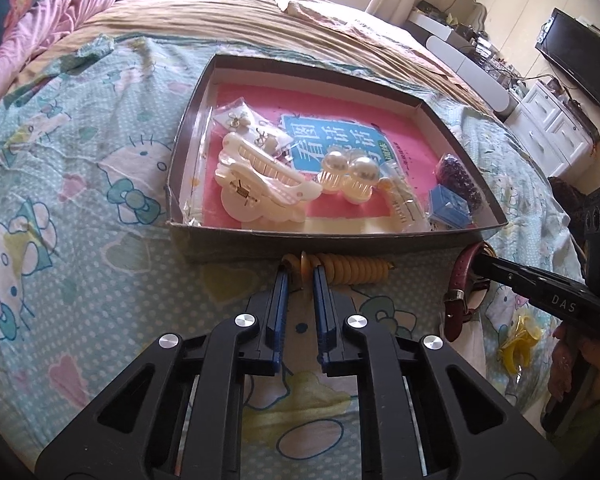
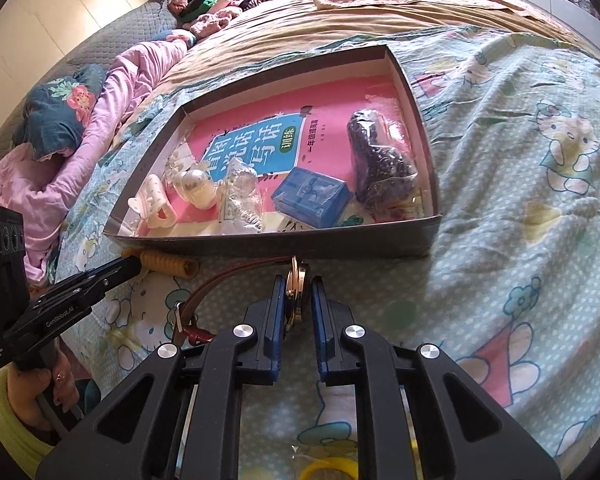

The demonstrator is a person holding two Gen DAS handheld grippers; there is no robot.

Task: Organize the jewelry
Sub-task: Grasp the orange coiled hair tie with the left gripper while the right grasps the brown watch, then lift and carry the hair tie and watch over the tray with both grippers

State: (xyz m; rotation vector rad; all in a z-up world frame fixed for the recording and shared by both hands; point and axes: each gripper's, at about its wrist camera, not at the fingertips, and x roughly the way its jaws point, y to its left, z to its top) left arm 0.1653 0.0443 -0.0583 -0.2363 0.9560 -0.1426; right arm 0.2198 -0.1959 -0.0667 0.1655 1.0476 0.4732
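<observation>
A shallow cardboard box (image 1: 320, 242) lies on the bed, with a pink book, a cream hair claw (image 1: 256, 186), pearl clips (image 1: 348, 174), a blue packet (image 1: 450, 204) and a dark bead bag (image 1: 458, 180) inside. My left gripper (image 1: 301, 274) is shut on a yellow spiral hair tie (image 1: 350, 269) just before the box's near wall. My right gripper (image 2: 296, 284) is shut on a gold wristwatch (image 2: 298, 280) with a dark red strap (image 1: 458, 296), also before the box. The hair tie also shows in the right wrist view (image 2: 168, 262).
The Hello Kitty sheet (image 1: 80, 200) covers the bed. A yellow item (image 1: 518, 346) in a clear bag lies right of the watch. Pink bedding (image 2: 100, 120) is heaped at the far left. A white cabinet (image 1: 552, 128) and TV stand beyond the bed.
</observation>
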